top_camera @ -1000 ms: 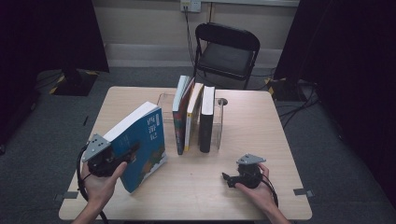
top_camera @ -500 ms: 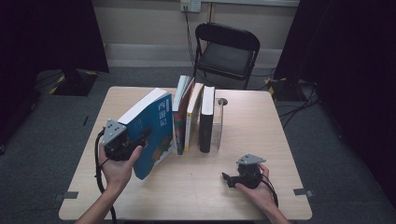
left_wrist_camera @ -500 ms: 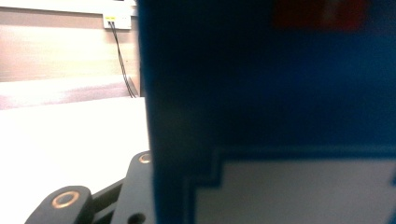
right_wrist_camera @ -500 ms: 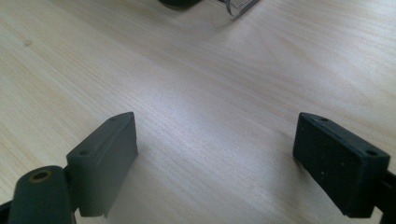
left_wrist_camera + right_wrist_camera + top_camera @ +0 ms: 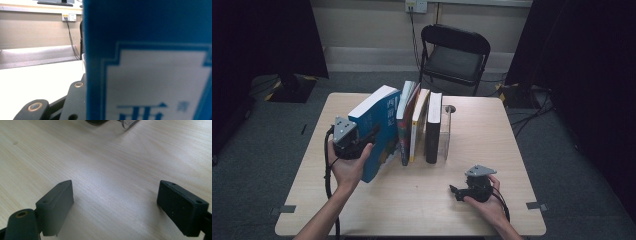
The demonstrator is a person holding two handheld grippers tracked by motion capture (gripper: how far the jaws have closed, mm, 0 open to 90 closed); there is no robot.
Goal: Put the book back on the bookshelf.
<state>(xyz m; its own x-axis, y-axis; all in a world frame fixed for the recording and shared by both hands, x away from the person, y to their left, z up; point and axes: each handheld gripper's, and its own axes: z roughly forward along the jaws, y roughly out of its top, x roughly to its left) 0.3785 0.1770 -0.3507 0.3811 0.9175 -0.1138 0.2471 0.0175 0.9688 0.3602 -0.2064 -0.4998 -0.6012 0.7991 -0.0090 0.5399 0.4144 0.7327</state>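
While my left hand grips its tool at the left of the desk (image 5: 412, 200), the high view shows my left jaws (image 5: 371, 136) clamped on the blue book (image 5: 379, 131), one on each face. That book stands on its lower edge, tilted, its top leaning right against the red book (image 5: 404, 125), the first in a row of upright books. Next in the row come a pale book (image 5: 418, 122) and a black book (image 5: 433, 126), and the black one rests against a clear bookend (image 5: 446, 131) on the far right of the row. A black chair (image 5: 452, 55) stands beyond the far edge of the desk. My right jaws (image 5: 455, 192) lie low over the bare wood near the right front edge, well apart from the books, held in my right hand (image 5: 484, 200).

From the left gripper view, the blue cover (image 5: 150, 60) sits right up against the lens, with one black jaw pressed flat to its side and a wall socket (image 5: 69, 17) far behind.

From the right gripper view, my right jaws (image 5: 115, 207) stand wide apart over the pale wood with nothing between them, released.
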